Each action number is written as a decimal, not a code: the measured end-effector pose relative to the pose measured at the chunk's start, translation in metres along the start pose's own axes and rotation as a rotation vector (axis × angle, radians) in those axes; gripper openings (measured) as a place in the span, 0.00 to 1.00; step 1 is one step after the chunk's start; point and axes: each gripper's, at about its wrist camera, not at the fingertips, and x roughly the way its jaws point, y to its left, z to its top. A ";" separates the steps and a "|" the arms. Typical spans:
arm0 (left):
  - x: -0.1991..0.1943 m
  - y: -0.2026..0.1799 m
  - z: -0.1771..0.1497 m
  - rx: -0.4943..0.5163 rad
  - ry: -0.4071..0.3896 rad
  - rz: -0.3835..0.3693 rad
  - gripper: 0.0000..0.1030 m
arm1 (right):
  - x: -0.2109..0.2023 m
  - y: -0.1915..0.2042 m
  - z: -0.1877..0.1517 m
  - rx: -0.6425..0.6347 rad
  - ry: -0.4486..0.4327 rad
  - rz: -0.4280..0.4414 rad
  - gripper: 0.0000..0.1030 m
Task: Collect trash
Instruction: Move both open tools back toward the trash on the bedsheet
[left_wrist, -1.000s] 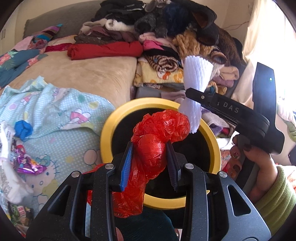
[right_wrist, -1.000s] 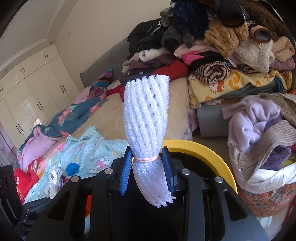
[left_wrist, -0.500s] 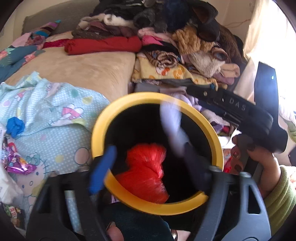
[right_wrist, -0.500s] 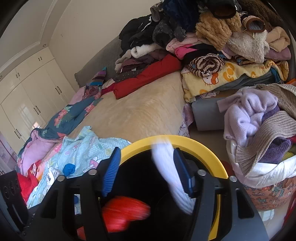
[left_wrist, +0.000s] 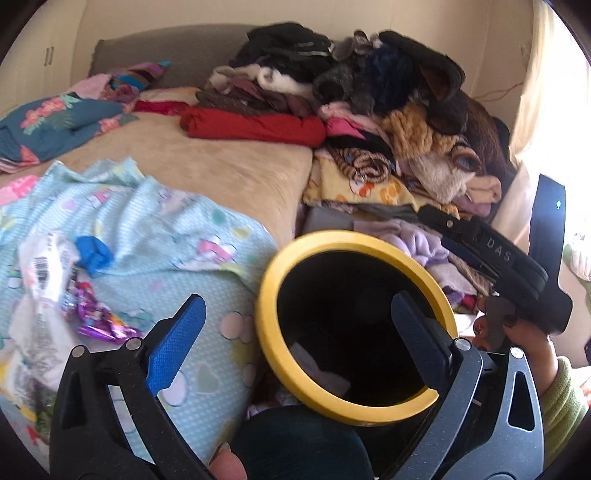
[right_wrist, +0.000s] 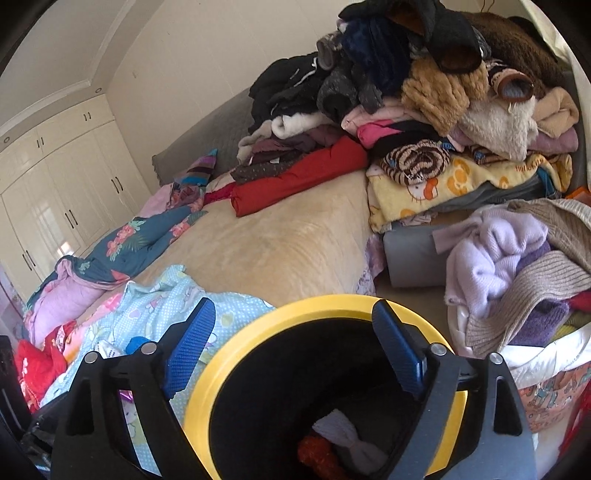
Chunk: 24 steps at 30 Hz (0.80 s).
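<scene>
A black bin with a yellow rim (left_wrist: 351, 238) stands beside the bed. My left gripper (left_wrist: 295, 332) hangs over its near left edge, jaws opening and nothing between them. My right gripper (right_wrist: 293, 303) is above the bin's mouth, jaws also opening and empty; a hand holds it at the right of the left wrist view (left_wrist: 436, 229). At the bottom of the bin (right_wrist: 332, 301) lie a white foam net (right_wrist: 343, 439) and a red plastic bag (right_wrist: 317, 456). On the light-blue sheet rest a white wrapper (left_wrist: 44, 266), a purple foil wrapper (left_wrist: 96, 317) and a blue crumpled scrap (left_wrist: 92, 253).
A tall pile of folded clothes (right_wrist: 424, 110) fills the far end of the beige bed (right_wrist: 277, 251). A laundry basket heaped with sweaters (right_wrist: 517, 266) stands right of the bin. Red cloth (right_wrist: 33, 365) lies at the bed's left. White wardrobes (right_wrist: 55, 192) line the far wall.
Both grippers have opened. The red bag dropped from the left one and the foam net from the right one into the bin. The left gripper has swung left, toward the sheet.
</scene>
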 end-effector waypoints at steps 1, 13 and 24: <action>-0.004 0.003 0.001 -0.001 -0.014 0.007 0.90 | -0.001 0.003 0.000 -0.005 -0.005 0.001 0.82; -0.038 0.033 0.010 -0.024 -0.106 0.084 0.90 | -0.008 0.048 -0.002 -0.090 -0.020 0.039 0.86; -0.058 0.065 0.018 -0.083 -0.153 0.134 0.90 | -0.011 0.089 -0.010 -0.131 -0.006 0.101 0.89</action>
